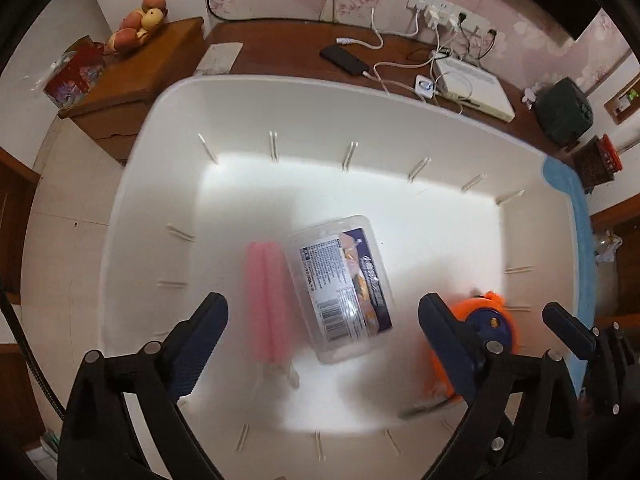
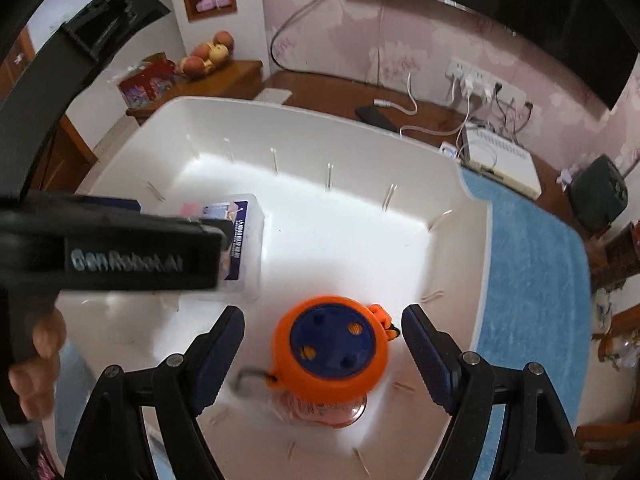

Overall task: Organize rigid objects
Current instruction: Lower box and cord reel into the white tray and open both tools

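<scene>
Inside the white bin (image 1: 132,208), with the clear box (image 1: 340,288) mid-floor and both tongs (image 1: 322,316) (image 2: 323,340) spread empty, we should centre the right tongs squarely astride the orange reel (image 2: 332,354) near the right wall before squeezing.

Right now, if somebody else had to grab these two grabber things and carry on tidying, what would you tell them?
Left gripper: open, holding nothing, above the pink ice-pop and the clear plastic box.
Right gripper: open, jaws either side of the orange-lidded container, not pressing it.
All three things lie inside the white bin, which sits on a blue mat.
Done: those three appear binned.
Left: I see no other loose items nearby from these views, so look around before moving on.
</scene>
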